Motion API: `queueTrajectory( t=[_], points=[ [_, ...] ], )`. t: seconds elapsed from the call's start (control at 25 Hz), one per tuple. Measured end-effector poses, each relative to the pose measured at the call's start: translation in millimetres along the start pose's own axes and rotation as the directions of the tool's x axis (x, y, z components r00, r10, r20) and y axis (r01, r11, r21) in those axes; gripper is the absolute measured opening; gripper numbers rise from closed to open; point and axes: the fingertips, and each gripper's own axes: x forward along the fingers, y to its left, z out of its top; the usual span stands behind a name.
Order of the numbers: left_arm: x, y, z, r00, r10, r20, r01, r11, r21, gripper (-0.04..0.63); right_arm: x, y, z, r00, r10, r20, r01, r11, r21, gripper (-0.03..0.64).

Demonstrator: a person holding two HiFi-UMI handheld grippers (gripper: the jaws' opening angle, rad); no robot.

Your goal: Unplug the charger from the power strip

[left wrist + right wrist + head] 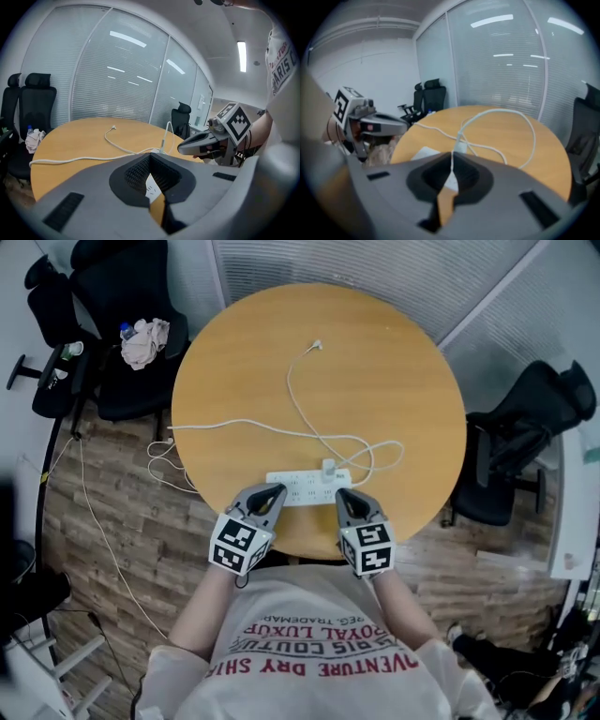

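A white power strip (298, 489) lies near the front edge of the round wooden table (394, 381). A small white charger (328, 468) stands plugged into its right part, and its thin cable (292, 390) loops away to a loose end at the far middle. My left gripper (274, 493) hovers at the strip's near left, jaws shut and empty. My right gripper (343, 495) hovers just in front of the charger, also shut and empty. In the right gripper view the charger (459, 145) rises just beyond the closed tips (451, 160). In the left gripper view the charger (163, 146) sits beyond the closed tips (150, 157).
The strip's thick cord (225, 425) runs left and drops off the table's edge to the wooden floor. Black office chairs stand at the left (112, 296) and right (525, 427); the left one holds a crumpled cloth (143, 341). Blinded glass walls lie behind.
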Motion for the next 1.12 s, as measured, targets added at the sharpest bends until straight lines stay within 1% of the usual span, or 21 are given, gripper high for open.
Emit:
queueTrajectory(
  t=[0.12,0.24,0.36,0.44,0.6,0.64,0.68,0.72,0.84,1.0,1.12],
  points=[
    [20.6,2.8,-22.9,0.999,-0.010,-0.044,0.008,0.999,-0.035,0.034,16.1,-7.2,-14.0,0.997,0.031,-0.067,-0.032,0.999,-0.016,0.029],
    [40.7,5.5,-48.2,0.993,-0.011,-0.118,0.006,0.999,-0.045,0.034,31.9,-11.3,-25.3,0.991,0.060,-0.120,-0.063,0.998,-0.026,0.029],
    [57.9,5.9,-68.8,0.984,0.005,-0.180,-0.010,1.000,-0.026,0.034,43.7,-11.3,-37.4,0.983,0.083,-0.166,-0.091,0.995,-0.039,0.030],
    [69.0,3.5,-73.3,0.978,0.012,-0.209,-0.015,1.000,-0.011,0.034,48.9,-12.5,-42.3,0.978,0.093,-0.189,-0.103,0.994,-0.040,0.031],
    [84.1,0.4,-85.3,0.959,0.023,-0.284,-0.016,1.000,0.026,0.034,55.7,-8.1,-47.5,0.965,0.134,-0.227,-0.141,0.990,-0.015,0.035],
    [85.6,1.9,-89.4,0.952,0.033,-0.304,-0.020,0.999,0.044,0.034,57.9,-5.8,-47.7,0.962,0.141,-0.235,-0.147,0.989,-0.010,0.063],
    [86.8,3.5,-93.0,0.945,0.043,-0.324,-0.023,0.998,0.064,0.034,60.6,-3.7,-47.9,0.959,0.146,-0.244,-0.152,0.988,-0.007,0.133],
    [87.8,4.3,-96.0,0.938,0.048,-0.344,-0.022,0.997,0.080,0.034,63.5,-2.1,-48.1,0.957,0.148,-0.251,-0.154,0.988,-0.003,0.165],
    [91.4,3.3,-101.3,0.917,0.049,-0.395,-0.014,0.996,0.092,0.034,71.7,-1.9,-43.9,0.958,0.128,-0.256,-0.131,0.991,0.004,0.178],
    [93.6,1.6,-101.2,0.916,0.048,-0.397,-0.010,0.995,0.097,0.034,80.3,-5.2,-35.6,0.962,0.066,-0.266,-0.065,0.998,0.013,0.181],
    [93.4,0.7,-101.8,0.917,0.050,-0.396,-0.009,0.994,0.106,0.034,86.6,-6.4,-36.9,0.957,0.033,-0.288,-0.029,0.999,0.019,0.181]
  ],
)
